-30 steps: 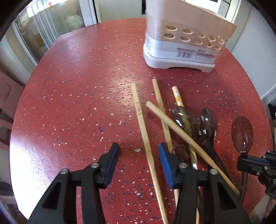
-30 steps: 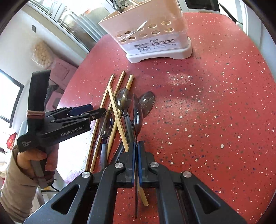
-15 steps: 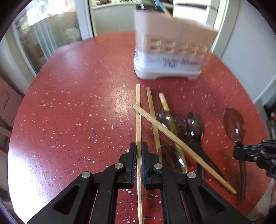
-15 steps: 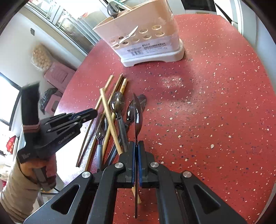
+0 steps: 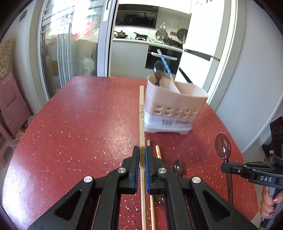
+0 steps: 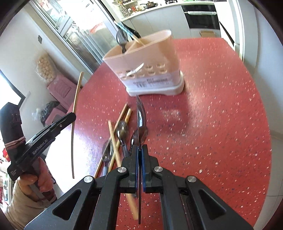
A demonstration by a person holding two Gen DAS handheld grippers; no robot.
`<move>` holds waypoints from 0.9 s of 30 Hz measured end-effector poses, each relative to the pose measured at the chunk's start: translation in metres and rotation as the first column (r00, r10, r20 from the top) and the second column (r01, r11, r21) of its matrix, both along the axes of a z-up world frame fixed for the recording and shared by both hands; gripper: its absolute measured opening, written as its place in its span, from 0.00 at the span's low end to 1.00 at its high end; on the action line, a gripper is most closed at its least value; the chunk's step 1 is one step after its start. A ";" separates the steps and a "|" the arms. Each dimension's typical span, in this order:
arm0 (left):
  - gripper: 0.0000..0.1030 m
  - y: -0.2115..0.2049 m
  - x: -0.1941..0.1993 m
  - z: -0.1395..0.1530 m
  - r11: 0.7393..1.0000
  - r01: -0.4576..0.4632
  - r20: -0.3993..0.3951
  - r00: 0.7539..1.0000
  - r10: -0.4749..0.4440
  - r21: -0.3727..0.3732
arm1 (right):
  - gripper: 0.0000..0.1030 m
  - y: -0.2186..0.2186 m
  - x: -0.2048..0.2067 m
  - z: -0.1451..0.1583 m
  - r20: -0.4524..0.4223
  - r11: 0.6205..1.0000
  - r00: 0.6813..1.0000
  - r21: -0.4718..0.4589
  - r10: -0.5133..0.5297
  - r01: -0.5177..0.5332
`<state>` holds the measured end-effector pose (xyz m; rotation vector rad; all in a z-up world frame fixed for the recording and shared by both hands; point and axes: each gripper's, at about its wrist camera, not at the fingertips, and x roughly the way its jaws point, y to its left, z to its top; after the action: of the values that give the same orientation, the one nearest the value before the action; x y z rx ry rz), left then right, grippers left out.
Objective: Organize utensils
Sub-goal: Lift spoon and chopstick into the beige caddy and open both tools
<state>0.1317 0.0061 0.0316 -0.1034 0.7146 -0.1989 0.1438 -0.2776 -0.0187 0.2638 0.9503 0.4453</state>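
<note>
The left gripper (image 5: 142,165) had just clamped its jaws on a bamboo chopstick (image 5: 141,113), and the right gripper (image 6: 139,162) pinched a spoon (image 6: 141,116), both lifted off the counter (image 6: 221,109) for dropping into the divided utensil holder (image 6: 150,67).

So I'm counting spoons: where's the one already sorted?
In the left wrist view, the spoon stands bowl-up in the left compartment of the holder, beside a blue-striped chopstick.

red table (image 5: 79,123) | pink stools (image 5: 10,99) | oven (image 6: 201,16) | fridge (image 5: 199,58)
</note>
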 end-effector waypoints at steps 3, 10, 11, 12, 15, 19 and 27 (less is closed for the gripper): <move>0.34 0.008 0.005 0.013 1.000 -0.006 0.020 1.000 0.007 -0.024 | 0.03 -0.005 0.000 0.009 0.023 1.000 1.000 0.000 -0.006 0.006; 0.34 0.006 0.021 0.045 0.996 -0.005 0.116 0.993 0.015 -0.086 | 0.03 -0.009 0.009 0.034 0.093 1.000 0.996 0.002 -0.017 0.017; 0.34 0.005 0.026 0.048 0.996 -0.003 0.126 0.992 0.014 -0.092 | 0.03 -0.009 0.011 0.038 0.105 1.000 0.994 0.001 -0.018 0.018; 0.34 0.005 0.029 0.054 0.995 0.000 0.139 0.990 0.014 -0.100 | 0.03 -0.010 0.014 0.045 0.122 1.000 0.992 0.001 -0.019 0.019; 0.34 0.002 0.044 0.070 0.993 0.007 0.175 0.984 0.014 -0.118 | 0.03 -0.013 0.024 0.059 0.159 1.000 0.987 0.000 -0.025 0.025; 0.34 -0.001 0.070 0.088 0.989 0.010 0.217 0.976 0.022 -0.146 | 0.03 -0.016 0.041 0.075 0.202 0.999 0.979 0.010 -0.038 0.037; 0.34 -0.010 0.129 0.115 0.980 0.007 0.306 0.950 0.055 -0.200 | 0.03 -0.014 0.085 0.109 0.313 0.998 0.948 0.035 -0.054 0.045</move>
<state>0.2603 -0.0041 0.1462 -0.2663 0.3775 -0.2566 0.2284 -0.2918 0.0907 0.2329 0.6244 0.4395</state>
